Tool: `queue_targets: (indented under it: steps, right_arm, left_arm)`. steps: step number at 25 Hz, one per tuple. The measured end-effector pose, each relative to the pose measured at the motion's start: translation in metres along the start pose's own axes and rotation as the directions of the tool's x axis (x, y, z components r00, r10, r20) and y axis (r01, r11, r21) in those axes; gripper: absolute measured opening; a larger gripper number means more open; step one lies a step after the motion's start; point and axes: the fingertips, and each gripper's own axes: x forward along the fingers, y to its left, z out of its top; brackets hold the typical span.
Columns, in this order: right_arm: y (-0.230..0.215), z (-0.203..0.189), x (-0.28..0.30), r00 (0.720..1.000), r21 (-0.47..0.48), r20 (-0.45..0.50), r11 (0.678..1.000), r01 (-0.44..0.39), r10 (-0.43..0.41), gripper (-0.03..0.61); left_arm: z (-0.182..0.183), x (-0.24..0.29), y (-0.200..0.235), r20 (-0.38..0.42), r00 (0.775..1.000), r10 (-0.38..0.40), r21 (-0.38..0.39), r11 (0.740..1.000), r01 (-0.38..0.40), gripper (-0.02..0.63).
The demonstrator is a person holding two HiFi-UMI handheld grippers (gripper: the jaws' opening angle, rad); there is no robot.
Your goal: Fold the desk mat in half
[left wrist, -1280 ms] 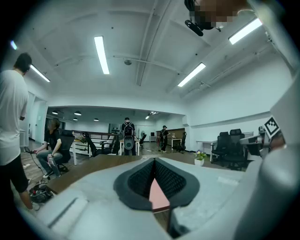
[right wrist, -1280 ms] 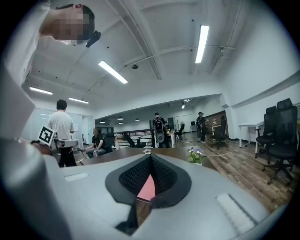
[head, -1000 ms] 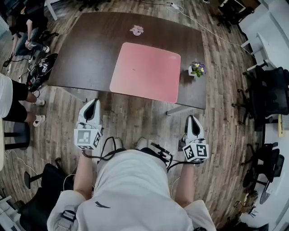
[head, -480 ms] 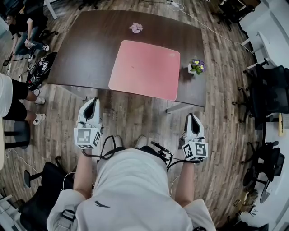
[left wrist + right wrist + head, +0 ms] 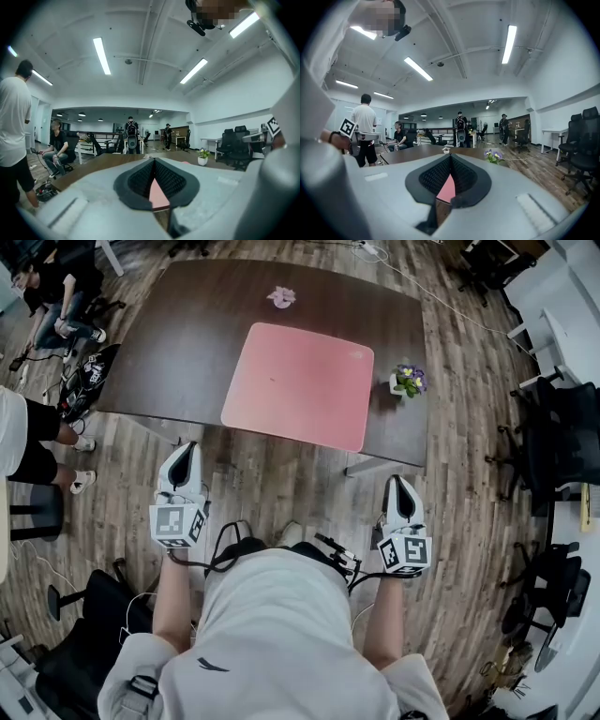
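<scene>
A pink desk mat [image 5: 295, 385] lies flat and unfolded on the dark brown table [image 5: 187, 343], reaching its near edge. Both grippers hang over the wooden floor, short of that edge and touching nothing. My left gripper [image 5: 189, 450] is shut and empty, pointing at the mat's near left corner. My right gripper [image 5: 397, 484] is also shut and empty, below the mat's near right corner. In the left gripper view the jaw tips meet [image 5: 154, 161] and a sliver of mat [image 5: 157, 196] shows below them. The right gripper view shows the same: closed tips [image 5: 450, 157] over a sliver of mat [image 5: 447, 188].
A small potted flower [image 5: 408, 381] stands on the table just right of the mat. A small pink-white object [image 5: 282, 298] lies near the far edge. People [image 5: 56, 296] and a dark bag [image 5: 84, 381] are at the left, office chairs [image 5: 562, 427] at the right.
The table and mat have slid slightly up and grown a little in the head view. The left gripper has drifted a bit left; both grippers stay shut and empty.
</scene>
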Motion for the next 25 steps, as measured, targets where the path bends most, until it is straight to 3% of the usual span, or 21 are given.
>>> queue_targets:
  steps: [11,25]
  right_arm:
    - [-0.035,-0.002,0.041,0.998,-0.009,-0.034,0.998,-0.062,0.061,0.003]
    - [-0.029,0.011,0.173,0.997,-0.067,-0.068,0.997,-0.032,0.027,0.003]
  left_arm:
    - [0.011,0.029,-0.013,0.0,0.999,0.046,0.023,0.999,-0.046,0.006]
    - [0.028,0.141,0.063,0.02,1.0,0.011,-0.004,1.0,-0.011,0.006]
